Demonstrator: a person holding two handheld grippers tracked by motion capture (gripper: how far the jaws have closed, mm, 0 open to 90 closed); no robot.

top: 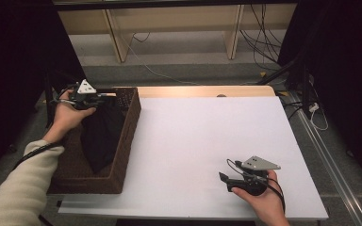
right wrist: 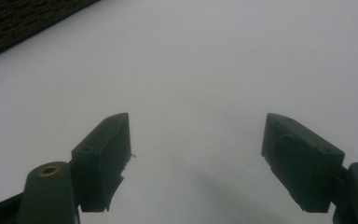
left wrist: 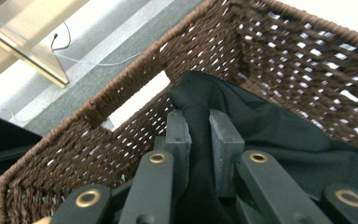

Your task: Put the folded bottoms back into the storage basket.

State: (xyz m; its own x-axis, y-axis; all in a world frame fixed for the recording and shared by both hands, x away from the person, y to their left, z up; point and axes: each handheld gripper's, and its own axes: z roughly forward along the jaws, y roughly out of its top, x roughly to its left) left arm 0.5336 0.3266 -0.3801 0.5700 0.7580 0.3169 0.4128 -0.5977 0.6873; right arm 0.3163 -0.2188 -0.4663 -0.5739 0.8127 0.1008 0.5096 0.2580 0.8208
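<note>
High view: I am holding my left gripper over the wicker basket
Left gripper: pinching the black cloth, hanging inside the basket
Right gripper: resting spread wide over the white table

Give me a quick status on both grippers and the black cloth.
Left gripper shut on black cloth, over the brown basket. Right gripper open, empty, above the white table. Nothing in the way.

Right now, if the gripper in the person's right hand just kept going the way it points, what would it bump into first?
Probably the white tabletop. The right gripper has open, empty jaws aimed low across it. Farther along sits the brown wicker basket, though depth is hard to judge.
</note>
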